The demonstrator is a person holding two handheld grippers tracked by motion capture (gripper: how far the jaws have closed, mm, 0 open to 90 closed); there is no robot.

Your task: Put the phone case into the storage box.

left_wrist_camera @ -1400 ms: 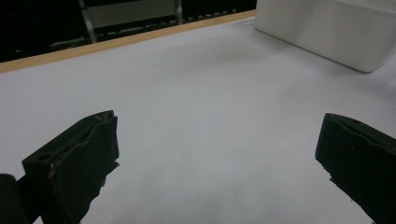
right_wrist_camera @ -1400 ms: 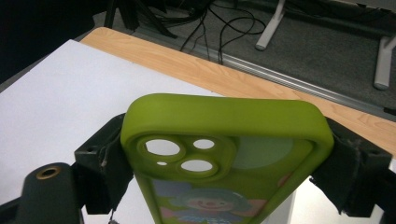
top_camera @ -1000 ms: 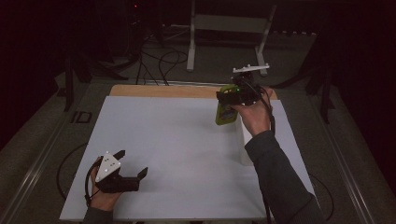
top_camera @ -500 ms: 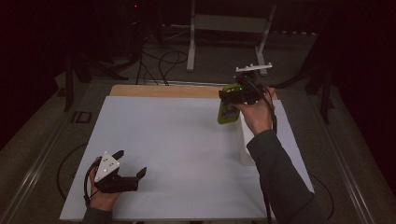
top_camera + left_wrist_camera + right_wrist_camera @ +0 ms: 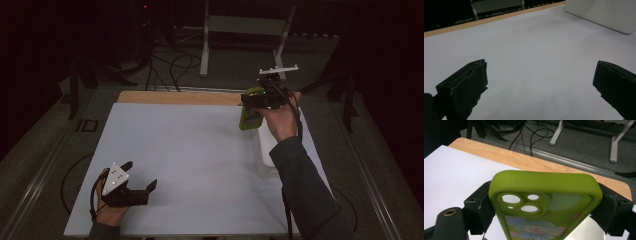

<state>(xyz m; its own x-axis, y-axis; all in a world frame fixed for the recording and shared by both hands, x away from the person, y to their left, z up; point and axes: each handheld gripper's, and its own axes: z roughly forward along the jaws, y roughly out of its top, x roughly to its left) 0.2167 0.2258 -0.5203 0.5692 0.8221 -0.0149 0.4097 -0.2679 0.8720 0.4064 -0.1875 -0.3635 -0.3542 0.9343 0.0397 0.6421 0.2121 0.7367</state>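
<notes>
While the right gripper [image 5: 254,101] fingers clamp the green phone case [image 5: 544,202] by its edges above the white tray [image 5: 267,155], the left gripper [image 5: 140,186] rests apart-fingered, idle, well away from it.

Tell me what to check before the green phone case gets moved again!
1. Right hand-held gripper squeezing the phone case on both sides: ok.
2. Case lifted off the table: ok, it hangs near the far right corner.
3. White box below ready to take the case: cannot tell, its inside is hidden.
4. Left hand-held gripper out of the way: ok, it is open and low at the near left.
5. Cable free of the case: cannot tell.
</notes>
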